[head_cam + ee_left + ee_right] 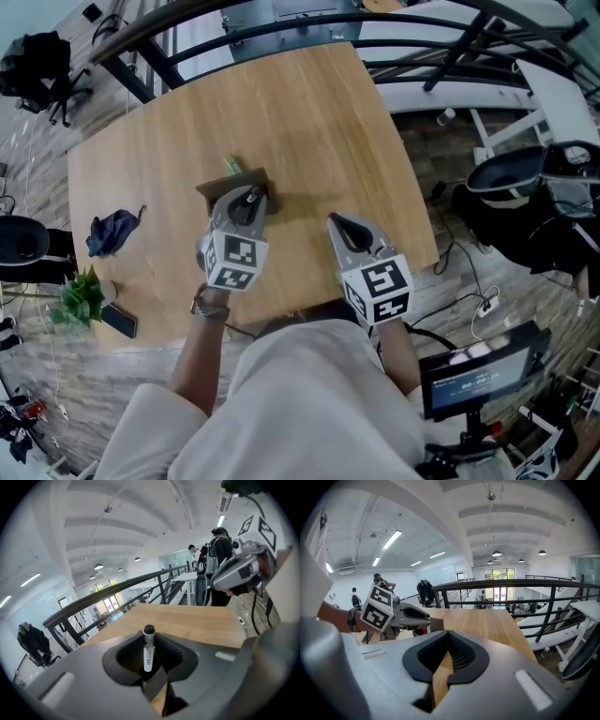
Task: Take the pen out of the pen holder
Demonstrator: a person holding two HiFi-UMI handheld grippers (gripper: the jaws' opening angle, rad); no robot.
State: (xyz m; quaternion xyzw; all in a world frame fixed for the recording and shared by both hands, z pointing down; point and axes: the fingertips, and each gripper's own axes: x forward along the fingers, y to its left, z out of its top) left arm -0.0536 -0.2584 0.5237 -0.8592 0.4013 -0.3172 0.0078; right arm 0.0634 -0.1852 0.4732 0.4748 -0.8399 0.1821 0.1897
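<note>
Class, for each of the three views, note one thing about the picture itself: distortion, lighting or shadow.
Head view: even light; the pen holder throws a soft shadow rightward on the table. Left gripper view: fisheye circle with black corners, the railing bows, yet the pen in the left claw is sharp. Right gripper view: same fisheye bend; ceiling strip lights glare white.
</note>
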